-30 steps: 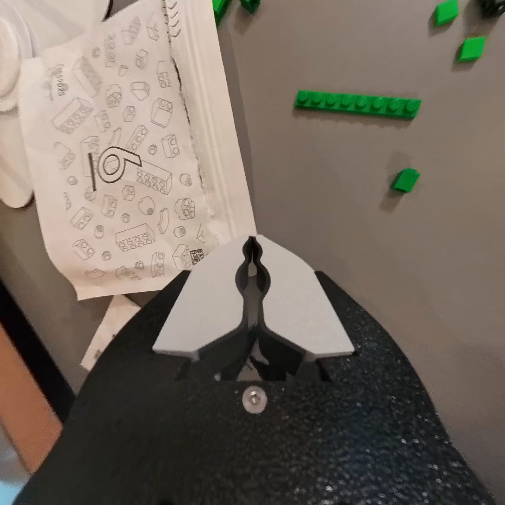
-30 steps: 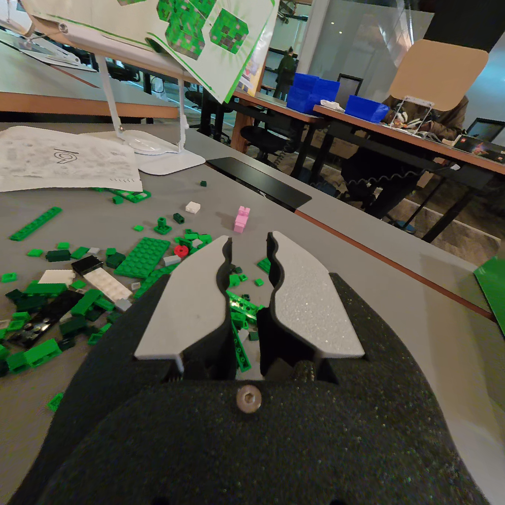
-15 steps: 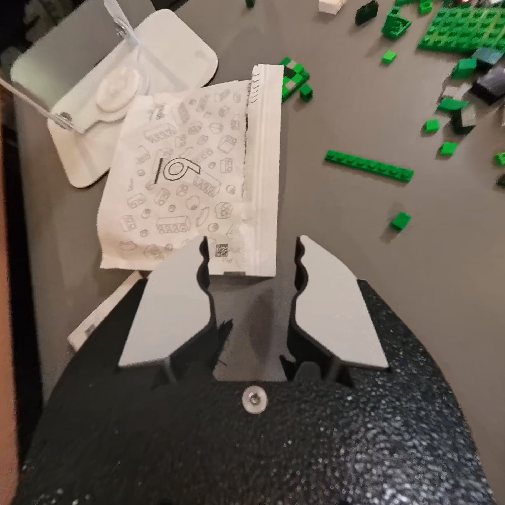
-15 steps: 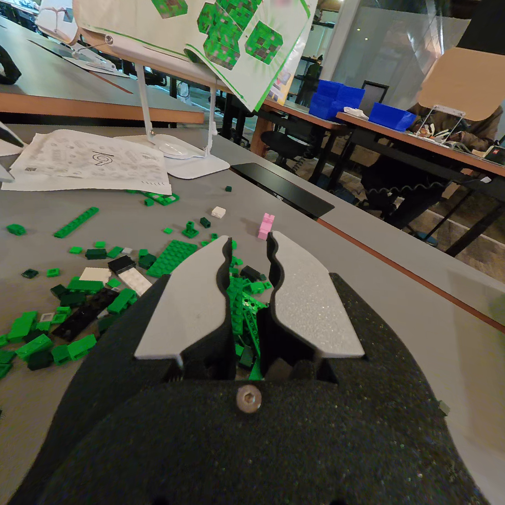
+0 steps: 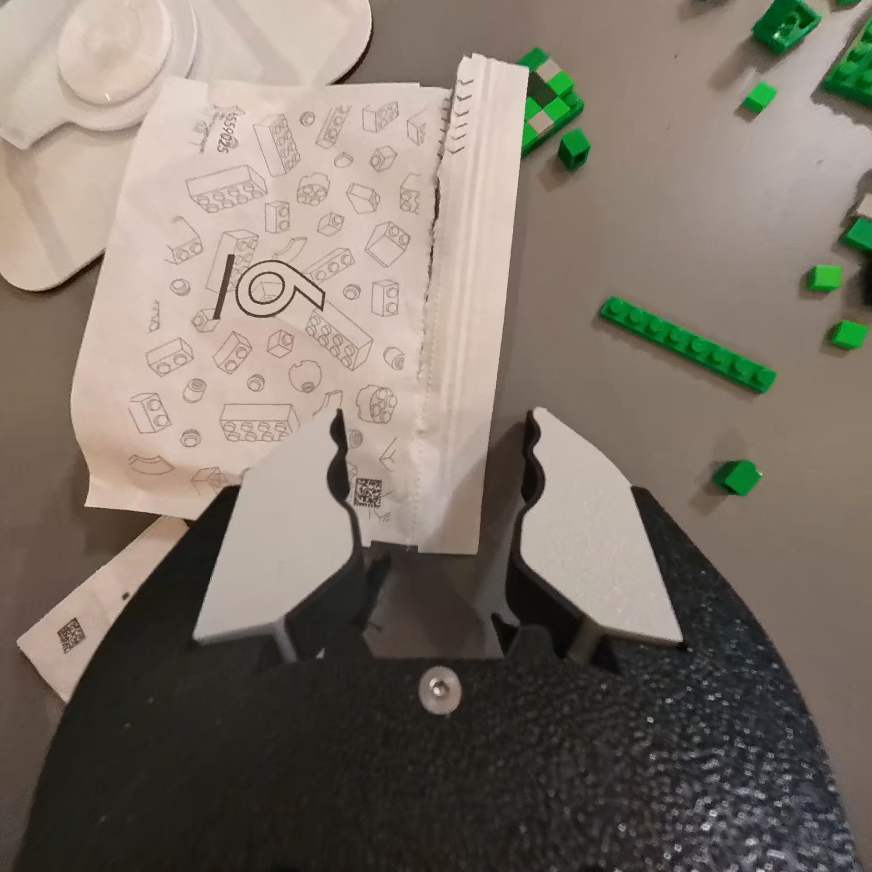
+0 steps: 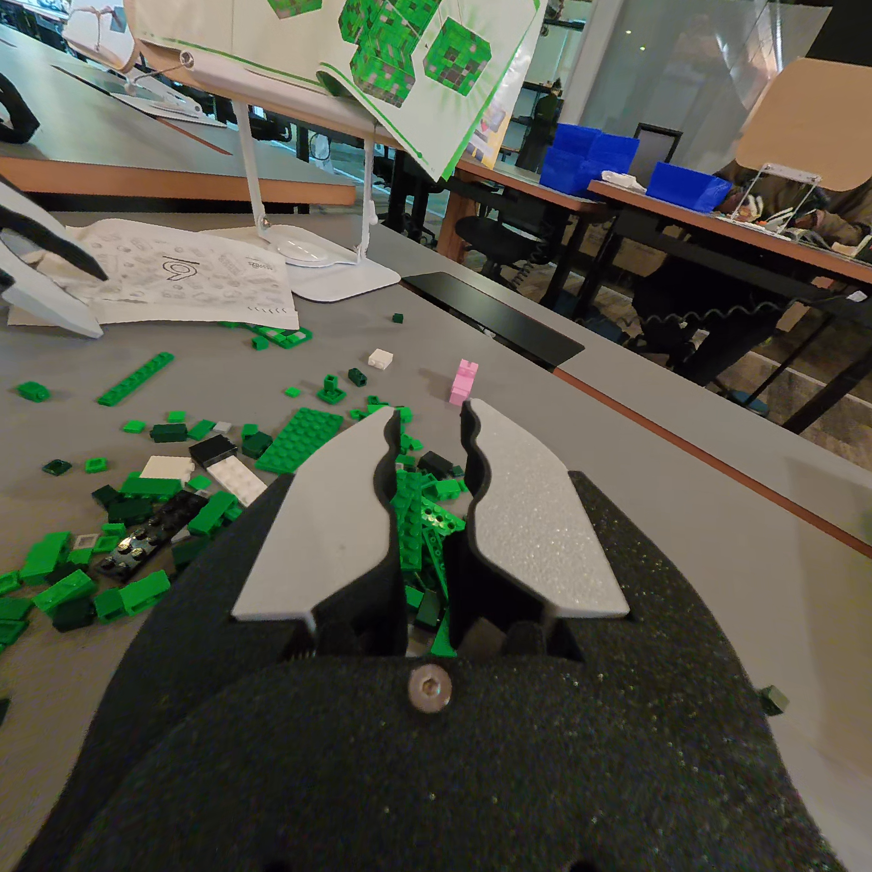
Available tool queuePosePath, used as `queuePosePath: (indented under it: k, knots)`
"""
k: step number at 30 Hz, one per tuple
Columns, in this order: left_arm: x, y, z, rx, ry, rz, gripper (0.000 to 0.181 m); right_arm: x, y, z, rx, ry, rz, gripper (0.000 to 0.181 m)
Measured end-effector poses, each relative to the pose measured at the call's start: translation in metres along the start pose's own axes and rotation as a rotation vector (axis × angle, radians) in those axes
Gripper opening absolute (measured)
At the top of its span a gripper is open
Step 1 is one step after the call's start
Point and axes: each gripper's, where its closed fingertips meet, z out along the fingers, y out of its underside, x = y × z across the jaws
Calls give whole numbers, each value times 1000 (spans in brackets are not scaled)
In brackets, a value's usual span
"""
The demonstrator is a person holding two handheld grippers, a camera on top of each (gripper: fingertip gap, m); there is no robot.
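Grey tabletop carries everything here, and the largest loose thing on it is a white paper bag printed with brick drawings, torn open along one long edge, lying flat beside the white base of a stand. Over the bag's near corner hangs the left gripper, its jaws spread wide with nothing between them; whether a fingertip touches the paper cannot be told from either view. The bag is light and limp, so a close from here would likely crumple or skid the sheet instead of lifting it, and the torn strip could rip further. A folded white slip sits half under the gripper body, its far end hidden. Farther right lies a long green strip of studs, well apart from the bag, with small green pieces scattered around it. The right gripper hovers low over a heap of green bricks, jaws partly apart and holding nothing; the bricks seen in the gap lie on the table beneath. Pieces there overlap, so pinching down could catch several at once or flick small ones toward the table edge. A pink brick figure stands just beyond the right fingertip and could be toppled by a forward nudge. An open booklet on the stand is cut off at the top, and the gripper body hides the near part of the heap.
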Motion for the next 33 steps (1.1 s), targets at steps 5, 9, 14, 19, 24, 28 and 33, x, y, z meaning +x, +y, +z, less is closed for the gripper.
queuePosePath:
  k: [5, 9, 14, 19, 24, 28, 33]
  knots:
    - [-6, 0, 4, -41, -2, -42, 70, -4, 3, 2, -18, -8, -23, 24]
    - [-7, 3, 8, -55, 81, -141, 65, -3, 3, 1, -15, -7, -20, 24]
    - [-6, 4, 6, -37, 111, -99, 51, -4, 6, 3, -27, -15, -17, 24]
    - [-6, 6, 4, -52, 72, -9, 3, -7, 6, 4, -34, -22, -31, 24]
    - [-4, 2, -5, 0, 39, 21, 0, -10, 3, 4, -23, -36, -35, 24]
    - [0, -9, -26, 113, 99, -17, 0, -32, -3, 7, -5, -125, -34, 24]
    - [8, -22, -63, 237, 221, -66, 0, -93, -11, 14, 9, -365, -97, 36]
